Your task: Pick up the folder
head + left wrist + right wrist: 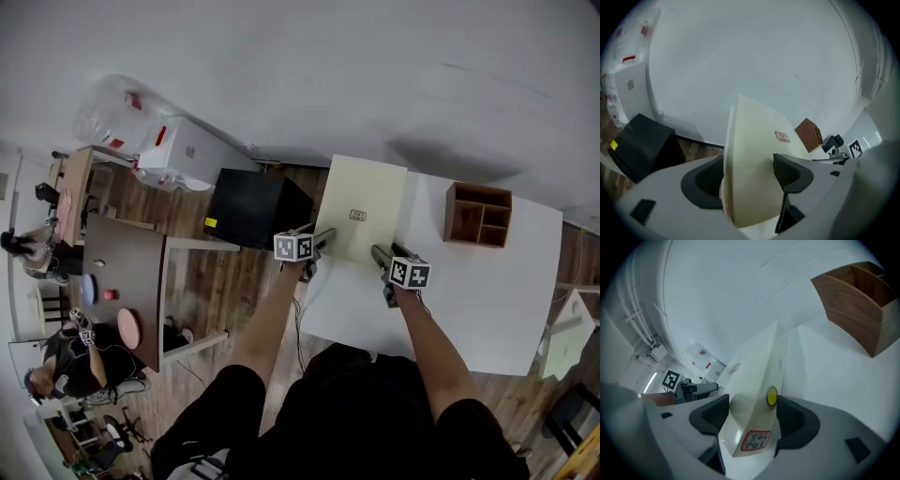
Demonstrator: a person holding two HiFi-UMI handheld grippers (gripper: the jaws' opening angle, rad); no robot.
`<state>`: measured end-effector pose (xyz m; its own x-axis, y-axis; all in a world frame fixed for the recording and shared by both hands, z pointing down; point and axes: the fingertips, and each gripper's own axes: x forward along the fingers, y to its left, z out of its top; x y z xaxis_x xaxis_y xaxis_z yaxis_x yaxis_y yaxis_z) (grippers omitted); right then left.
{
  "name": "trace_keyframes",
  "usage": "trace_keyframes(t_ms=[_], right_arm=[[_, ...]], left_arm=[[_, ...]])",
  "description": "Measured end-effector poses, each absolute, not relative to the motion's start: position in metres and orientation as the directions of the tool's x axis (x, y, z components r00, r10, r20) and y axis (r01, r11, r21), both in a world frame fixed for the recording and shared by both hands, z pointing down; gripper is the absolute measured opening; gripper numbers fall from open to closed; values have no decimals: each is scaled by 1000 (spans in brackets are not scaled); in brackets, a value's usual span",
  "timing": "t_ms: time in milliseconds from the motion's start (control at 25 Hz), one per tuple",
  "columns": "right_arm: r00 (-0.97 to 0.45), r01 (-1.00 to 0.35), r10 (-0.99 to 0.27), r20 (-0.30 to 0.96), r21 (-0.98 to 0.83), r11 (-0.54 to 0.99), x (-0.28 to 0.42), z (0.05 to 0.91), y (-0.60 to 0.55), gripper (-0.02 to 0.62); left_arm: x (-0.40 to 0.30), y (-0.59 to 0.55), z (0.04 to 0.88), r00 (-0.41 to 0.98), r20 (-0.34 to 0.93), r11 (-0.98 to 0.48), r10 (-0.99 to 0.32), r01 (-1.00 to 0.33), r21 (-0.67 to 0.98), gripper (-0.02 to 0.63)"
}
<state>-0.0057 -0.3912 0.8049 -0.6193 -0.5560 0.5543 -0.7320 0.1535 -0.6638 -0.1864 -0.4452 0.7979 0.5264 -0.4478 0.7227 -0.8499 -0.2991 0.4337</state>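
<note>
The cream rectangular folder (366,217) looks smooth and faintly glossy, perhaps plastic; the brown compartmented box (478,214) is matt wood.

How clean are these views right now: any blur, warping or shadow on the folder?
Head view: sharp and evenly lit, soft shadow beyond the table. Left gripper view: strong fisheye, dark corners, the folder goes soft close to the jaws. Right gripper view: same warping, wooden organizer bowed, folder's red label fairly crisp.
</note>
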Motion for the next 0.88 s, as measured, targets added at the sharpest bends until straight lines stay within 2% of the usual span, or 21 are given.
trace_keyframes(t_ms=[120, 560, 880], right_arm=[[-609, -738, -566, 555, -658, 149, -6, 806, -392, 304], [-544, -821, -592, 594, -521, 233, -4, 788, -377, 302], [-556, -827, -657, 509, -420, 375, -14, 732, -356, 302]], left_arm=[[-182, -445, 797, 563, 692, -267, -452, -826, 497, 322], [-182, -417, 784, 500, 663, -284, -556, -865, 414, 312], [-198, -379, 739, 483, 524, -278, -702, -862, 423, 311]])
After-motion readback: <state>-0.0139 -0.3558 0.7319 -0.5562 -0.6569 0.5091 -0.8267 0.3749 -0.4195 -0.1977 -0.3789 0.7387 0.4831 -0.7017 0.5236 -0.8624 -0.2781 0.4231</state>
